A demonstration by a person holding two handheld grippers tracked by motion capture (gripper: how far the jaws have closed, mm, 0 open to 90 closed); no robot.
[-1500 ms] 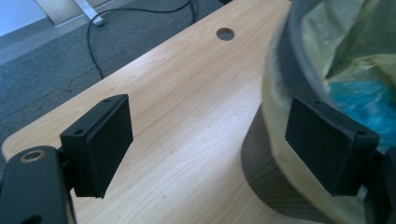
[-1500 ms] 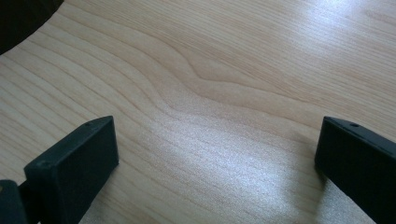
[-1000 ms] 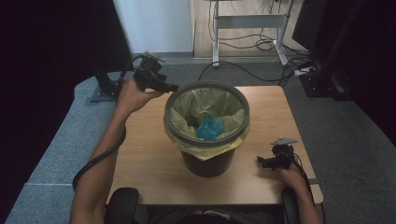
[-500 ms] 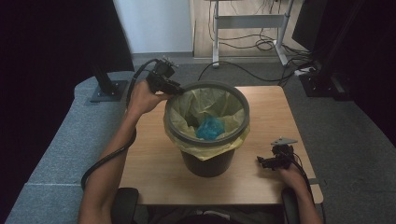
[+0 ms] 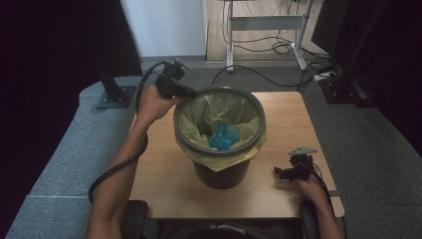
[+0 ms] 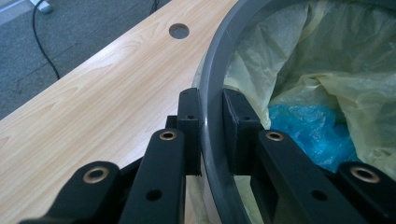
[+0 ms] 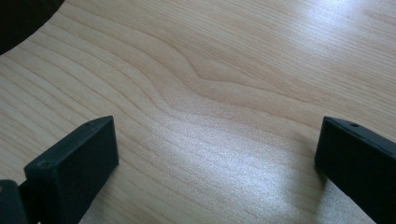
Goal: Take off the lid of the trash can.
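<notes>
In the left gripper view the bin's grey rim [image 6: 211,93] runs out of the picture at the top and bottom, so its far side is cut off. The blue bag [image 6: 308,133] inside is partly hidden behind the yellow liner [image 6: 327,51] and the left gripper [image 6: 211,135]. In the high view the bin [image 5: 219,172] hides the worktop [image 5: 164,184] beneath it, and the worktop's near edge is covered by the person's forearms. There the right gripper [image 5: 279,172] near the right edge is too small to tell its fingers apart.
</notes>
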